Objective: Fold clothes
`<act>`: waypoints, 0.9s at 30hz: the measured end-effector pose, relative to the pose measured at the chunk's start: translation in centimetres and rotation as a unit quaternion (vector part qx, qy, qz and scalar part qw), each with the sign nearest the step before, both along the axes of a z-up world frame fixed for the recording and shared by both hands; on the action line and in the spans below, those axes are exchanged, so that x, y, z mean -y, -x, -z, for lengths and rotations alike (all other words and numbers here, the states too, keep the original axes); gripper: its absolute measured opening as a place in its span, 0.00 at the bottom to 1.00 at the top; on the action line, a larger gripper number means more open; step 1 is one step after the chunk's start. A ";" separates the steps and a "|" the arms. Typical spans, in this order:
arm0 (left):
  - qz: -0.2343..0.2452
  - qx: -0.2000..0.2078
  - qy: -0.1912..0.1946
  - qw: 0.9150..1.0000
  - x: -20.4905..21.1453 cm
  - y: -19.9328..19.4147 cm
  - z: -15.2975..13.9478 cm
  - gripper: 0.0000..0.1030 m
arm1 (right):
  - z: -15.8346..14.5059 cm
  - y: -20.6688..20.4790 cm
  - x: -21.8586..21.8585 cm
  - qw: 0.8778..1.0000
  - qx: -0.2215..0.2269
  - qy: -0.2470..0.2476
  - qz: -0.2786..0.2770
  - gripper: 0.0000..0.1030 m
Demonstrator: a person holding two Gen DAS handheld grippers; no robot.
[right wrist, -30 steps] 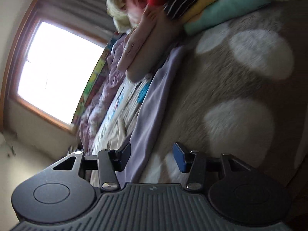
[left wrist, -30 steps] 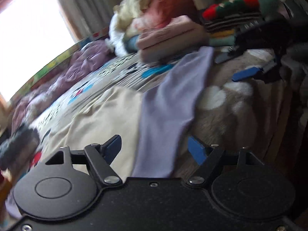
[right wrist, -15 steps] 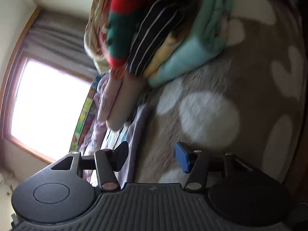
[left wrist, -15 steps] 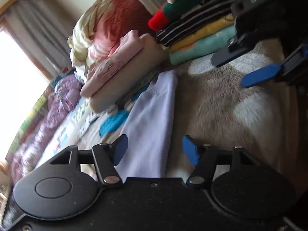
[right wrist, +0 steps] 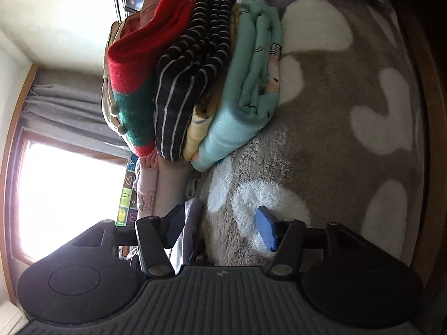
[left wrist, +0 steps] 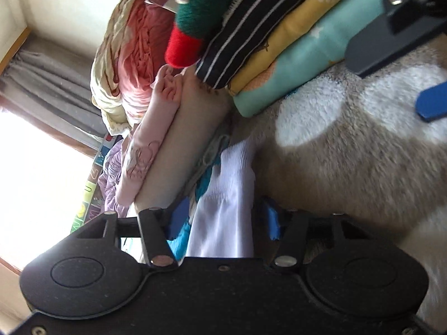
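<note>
**Both grippers rolled sideways, low over the blanket**

Left gripper [left wrist: 223, 220] jaws apart, lavender garment [left wrist: 223, 203] lying between them on the fleece blanket [left wrist: 349, 167]. Right gripper [right wrist: 220, 223] also spread; garment edge sits by its left finger, contact unclear. Folded stack [right wrist: 195, 83] ahead.

Daylight is streaming from the overexposed window [left wrist: 36, 173] at left; motion blur is softening the fleece blanket [left wrist: 363, 173]; fisheye edges are bowing.
</note>
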State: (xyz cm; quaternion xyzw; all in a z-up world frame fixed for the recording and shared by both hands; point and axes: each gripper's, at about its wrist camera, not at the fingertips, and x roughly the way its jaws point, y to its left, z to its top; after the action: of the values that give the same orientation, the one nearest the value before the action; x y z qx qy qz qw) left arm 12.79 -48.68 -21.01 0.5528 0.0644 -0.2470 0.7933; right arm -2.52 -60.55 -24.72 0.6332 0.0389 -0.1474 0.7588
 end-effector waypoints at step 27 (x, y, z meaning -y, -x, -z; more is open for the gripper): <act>-0.068 -0.158 0.241 0.955 -7.8 -6.7 -15.4 0.06 | -5.1 1.8 -6.0 0.985 0.049 0.166 -0.021 0.70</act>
State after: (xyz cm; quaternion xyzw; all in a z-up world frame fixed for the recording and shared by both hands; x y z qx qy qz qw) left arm 19.51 -40.87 -5.62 0.2932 0.1653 -0.2847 0.8976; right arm -4.37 -54.54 -19.62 0.5038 -0.0101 -0.1040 0.8575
